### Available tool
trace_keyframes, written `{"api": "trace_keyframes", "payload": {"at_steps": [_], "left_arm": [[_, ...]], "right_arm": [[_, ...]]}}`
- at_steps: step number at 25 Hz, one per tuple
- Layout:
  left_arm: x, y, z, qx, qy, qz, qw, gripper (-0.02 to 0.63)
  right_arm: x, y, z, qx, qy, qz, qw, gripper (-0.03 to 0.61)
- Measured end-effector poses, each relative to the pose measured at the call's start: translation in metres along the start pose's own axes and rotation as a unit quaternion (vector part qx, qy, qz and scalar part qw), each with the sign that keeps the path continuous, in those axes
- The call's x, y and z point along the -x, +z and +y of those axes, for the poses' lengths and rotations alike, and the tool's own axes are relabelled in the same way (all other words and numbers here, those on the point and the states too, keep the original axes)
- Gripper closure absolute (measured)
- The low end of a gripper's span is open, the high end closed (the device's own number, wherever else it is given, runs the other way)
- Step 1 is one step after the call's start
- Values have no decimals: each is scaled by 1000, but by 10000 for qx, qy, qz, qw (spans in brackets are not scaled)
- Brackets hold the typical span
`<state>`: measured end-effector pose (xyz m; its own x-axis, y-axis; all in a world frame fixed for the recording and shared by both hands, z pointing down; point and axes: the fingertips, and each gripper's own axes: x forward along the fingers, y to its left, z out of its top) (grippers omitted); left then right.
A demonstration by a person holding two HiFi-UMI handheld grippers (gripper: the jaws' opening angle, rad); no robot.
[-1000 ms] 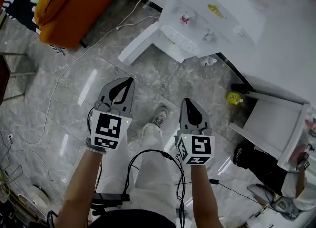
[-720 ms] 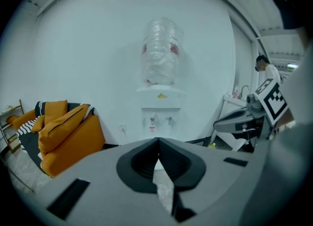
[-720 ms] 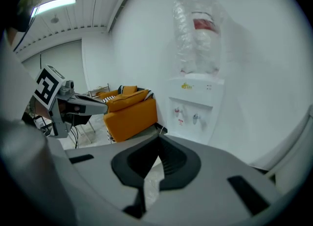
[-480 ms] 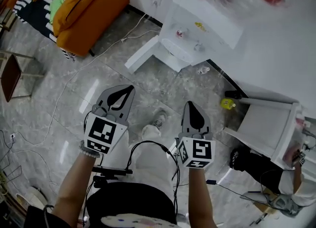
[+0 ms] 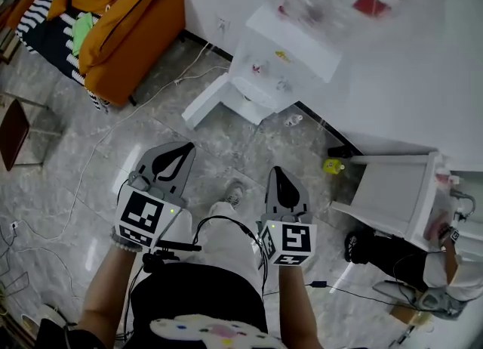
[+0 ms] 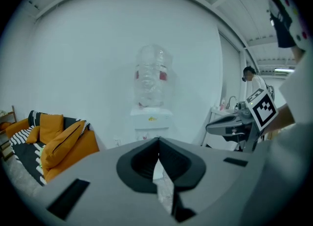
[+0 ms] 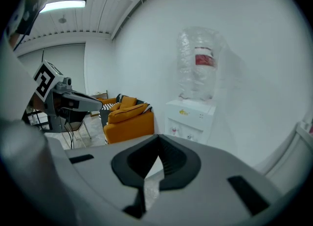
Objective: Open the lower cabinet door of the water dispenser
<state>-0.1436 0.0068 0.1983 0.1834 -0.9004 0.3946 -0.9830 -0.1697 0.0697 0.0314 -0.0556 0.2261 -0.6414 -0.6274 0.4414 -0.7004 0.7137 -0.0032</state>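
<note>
Orange fabric covered the sofa at the far left, which stood on the grey marble floor. Next came the left tool, held in the air above the person's legs. Its jaws were pressed together with nothing between them. Further right, the lower cabinet door stood swung out to the left from the foot of the water dispenser. The dispenser was against the white wall and carried a clear bottle on top. The right tool was also pressed together and empty, well apart from the dispenser. A small yellow thing lay on the floor further to the right.

To my judgement the task was already done: the door looked open and neither tool touched it, so nothing seemed left to do. Compared with one second earlier, the door kept the same open position and both tools stayed closed. The dispenser looked smaller and further from the tools, and more of the sofa showed in the head view, as if the person had risen.
</note>
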Motion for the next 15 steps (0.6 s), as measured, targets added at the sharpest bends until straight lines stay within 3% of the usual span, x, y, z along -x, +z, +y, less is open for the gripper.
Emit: {"api": "trace_keyframes", "payload": {"at_steps": [10,15], "left_arm": [[39,21,3,110,-22,-245,9996,601],[49,39,4,-53,-78,-481,9988,601]], "right_arm": [[33,25,14,53,-84,-196,9998,574],[45,34,16,96,-166,-296,9994,574]]}}
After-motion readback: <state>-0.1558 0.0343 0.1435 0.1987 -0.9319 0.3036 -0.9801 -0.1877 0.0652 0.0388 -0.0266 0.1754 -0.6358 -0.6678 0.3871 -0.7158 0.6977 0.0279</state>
